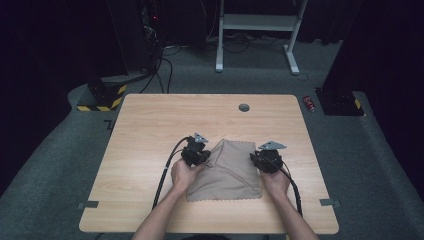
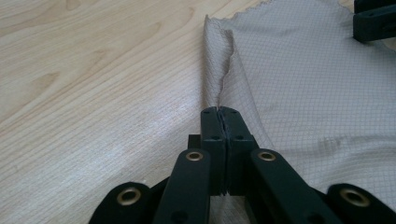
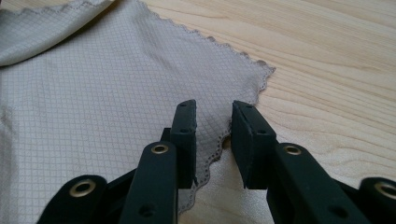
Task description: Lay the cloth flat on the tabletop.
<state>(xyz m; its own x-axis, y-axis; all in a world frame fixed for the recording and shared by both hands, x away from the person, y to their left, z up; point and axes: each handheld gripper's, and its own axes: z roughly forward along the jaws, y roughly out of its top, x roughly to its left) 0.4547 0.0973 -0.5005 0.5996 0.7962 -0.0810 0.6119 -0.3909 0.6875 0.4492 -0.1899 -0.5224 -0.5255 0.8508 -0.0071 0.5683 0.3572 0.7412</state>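
Note:
A beige cloth (image 1: 227, 170) with a fine grid weave and scalloped edges lies on the wooden table (image 1: 165, 120) near its front edge. One left part of it is lifted into a ridge. My left gripper (image 1: 200, 156) is at the cloth's left side. In the left gripper view its jaws (image 2: 219, 112) are shut on a raised fold of the cloth (image 2: 299, 79). My right gripper (image 1: 264, 160) is at the cloth's right side. Its jaws (image 3: 214, 109) stand apart over the scalloped edge of the cloth (image 3: 93, 93), and the pads are not pressing on it.
A round cable hole (image 1: 244, 107) sits in the table's far middle. Bare wood lies to the left of and beyond the cloth. On the floor behind are a white desk frame (image 1: 255, 30), a yellow-and-black striped base (image 1: 102, 97) and a small red object (image 1: 310, 103).

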